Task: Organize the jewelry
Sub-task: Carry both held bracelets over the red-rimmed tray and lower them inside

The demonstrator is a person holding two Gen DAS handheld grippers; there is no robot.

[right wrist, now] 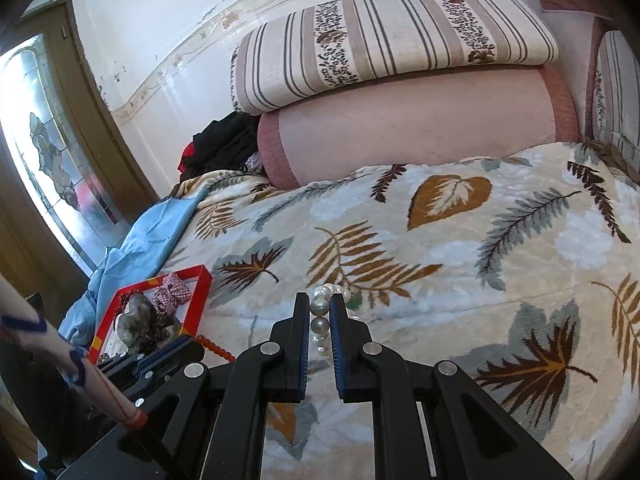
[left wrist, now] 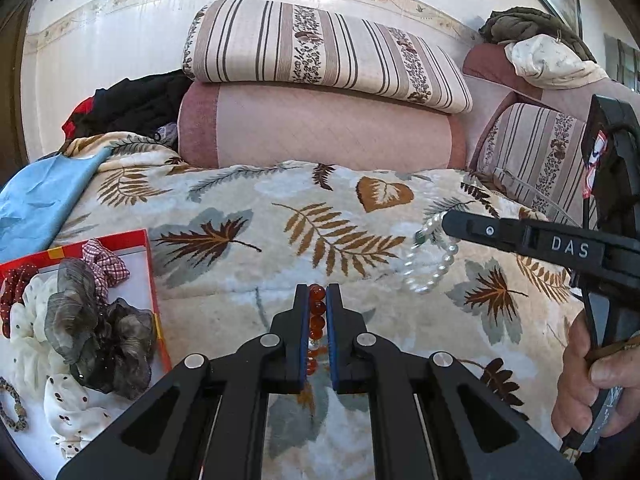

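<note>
You had the left gripper (left wrist: 317, 300) pinching the amber bracelet (left wrist: 317, 312) and the right gripper (right wrist: 320, 312) pinching the pearl bracelet (right wrist: 321, 320), both probably bound for the red box (left wrist: 154, 280).

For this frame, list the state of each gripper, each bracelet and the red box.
left gripper: shut on the amber bead bracelet.
right gripper: shut on the pearl bracelet.
amber bead bracelet: held, dangling.
pearl bracelet: held, dangling.
red box: open, filled with scrunchies.
</note>
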